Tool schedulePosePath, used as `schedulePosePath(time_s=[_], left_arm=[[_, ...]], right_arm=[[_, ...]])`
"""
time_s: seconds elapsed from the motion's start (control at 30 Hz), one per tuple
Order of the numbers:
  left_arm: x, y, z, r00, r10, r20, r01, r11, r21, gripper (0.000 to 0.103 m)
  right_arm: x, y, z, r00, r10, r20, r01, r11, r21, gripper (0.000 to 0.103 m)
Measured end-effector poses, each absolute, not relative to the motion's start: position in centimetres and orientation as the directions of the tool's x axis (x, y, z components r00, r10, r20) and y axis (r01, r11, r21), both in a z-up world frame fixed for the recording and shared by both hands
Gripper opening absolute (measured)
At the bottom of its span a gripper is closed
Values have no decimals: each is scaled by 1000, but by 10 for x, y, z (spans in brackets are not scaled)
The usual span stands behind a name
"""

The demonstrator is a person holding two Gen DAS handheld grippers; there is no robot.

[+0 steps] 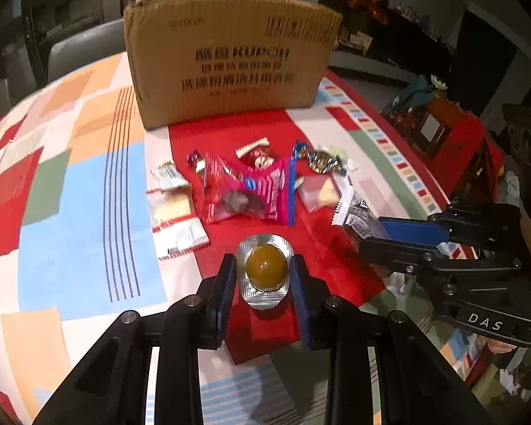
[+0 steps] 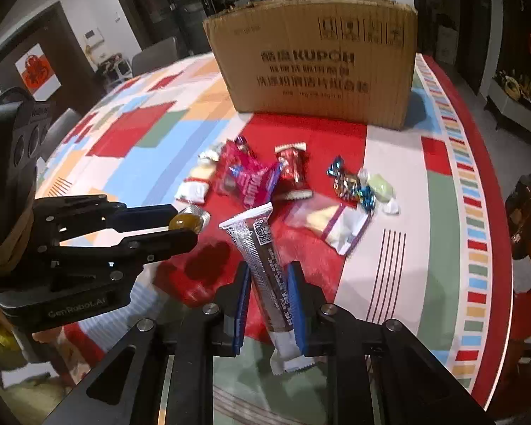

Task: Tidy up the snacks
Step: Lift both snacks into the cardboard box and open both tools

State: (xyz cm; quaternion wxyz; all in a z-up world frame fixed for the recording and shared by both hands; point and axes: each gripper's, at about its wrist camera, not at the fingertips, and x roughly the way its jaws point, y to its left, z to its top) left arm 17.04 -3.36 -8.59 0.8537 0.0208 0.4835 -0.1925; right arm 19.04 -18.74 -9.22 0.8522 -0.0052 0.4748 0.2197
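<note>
My left gripper (image 1: 263,269) is shut on a foil blister pack with a yellow-brown ball (image 1: 265,265), held just above the table; the right wrist view shows the same pack (image 2: 189,220) between the left gripper's pads. My right gripper (image 2: 269,297) is shut on a long silver and brown snack bar (image 2: 265,262), whose printed end (image 1: 354,212) pokes out past the blue fingers (image 1: 414,231) in the left wrist view. A loose pile of snacks lies beyond both: a pink bag (image 1: 251,191), a red packet (image 2: 293,170), white sachets (image 1: 177,226) and wrapped candies (image 2: 350,184).
A tall cardboard box (image 1: 226,60) stands at the far side of the table, behind the snacks. The table wears a patchwork cloth (image 1: 70,184) with a red panel under the pile. Chairs (image 1: 85,46) and dark furniture ring the table edge.
</note>
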Motion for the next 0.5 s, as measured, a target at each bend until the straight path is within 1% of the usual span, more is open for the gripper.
schedulePosePath(time_s=[0.5], left_arm=[[179,-33,-25,579,-330,-745,349,927,-139,31]], right_arm=[[198,-193,-31,569,418,-708,-375,898,229,22]])
